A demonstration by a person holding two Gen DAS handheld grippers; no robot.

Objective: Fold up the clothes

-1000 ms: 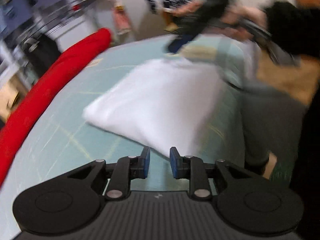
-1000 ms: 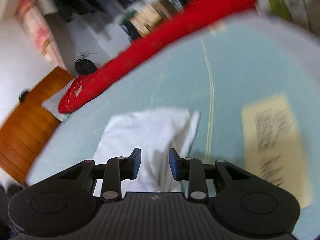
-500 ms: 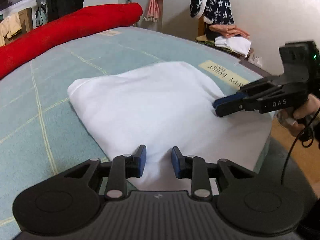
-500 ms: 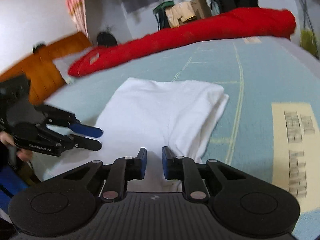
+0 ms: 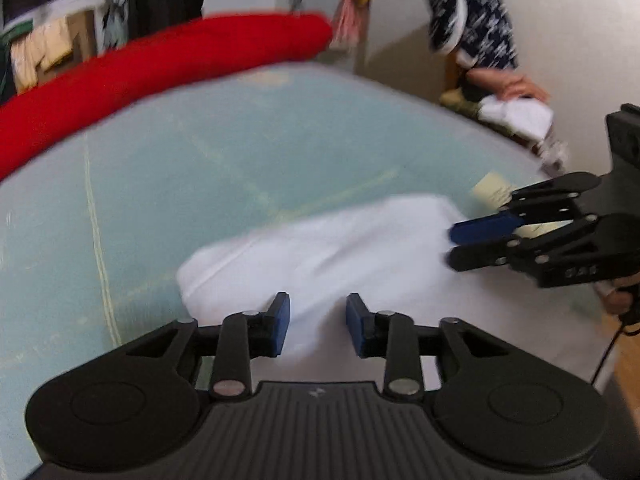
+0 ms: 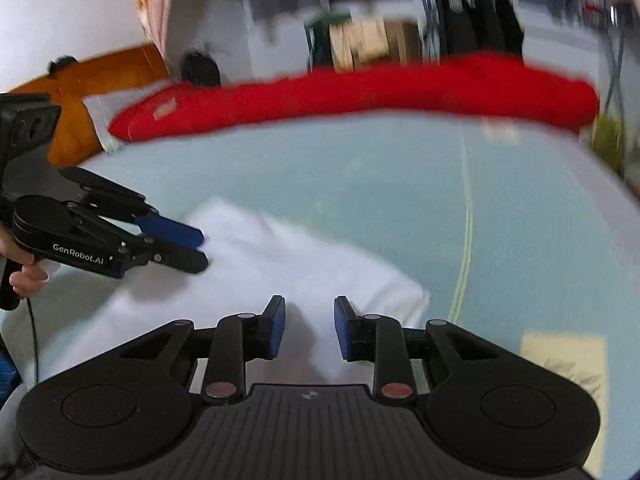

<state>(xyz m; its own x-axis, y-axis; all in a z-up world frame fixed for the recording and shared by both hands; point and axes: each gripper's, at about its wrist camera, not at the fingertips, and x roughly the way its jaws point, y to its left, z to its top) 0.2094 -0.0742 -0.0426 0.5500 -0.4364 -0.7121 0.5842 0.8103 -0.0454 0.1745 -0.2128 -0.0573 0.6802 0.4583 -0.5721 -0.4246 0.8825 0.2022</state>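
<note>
A folded white garment (image 5: 340,248) lies on the pale blue mattress (image 5: 200,184), near its front edge. My left gripper (image 5: 317,326) hovers open at the garment's near edge, with nothing between its blue pads. In the left wrist view my right gripper (image 5: 454,244) reaches in from the right, its tips at the garment's right side and slightly apart. The right wrist view shows the same garment (image 6: 288,264) under my right gripper (image 6: 310,320), which is open and empty. There my left gripper (image 6: 200,248) comes in from the left, held by a hand (image 6: 24,276).
A long red bolster (image 5: 132,80) runs along the far side of the mattress (image 6: 380,184). A cream printed label (image 6: 564,364) sits on the cover at the right. A pile of clothes (image 5: 508,108) rests beyond the far right corner. Wooden floor (image 5: 624,344) shows past the edge.
Both cameras have swung and the views are blurred. The two grippers now sit at opposite sides of the garment. My right gripper's jaws have widened a little.
</note>
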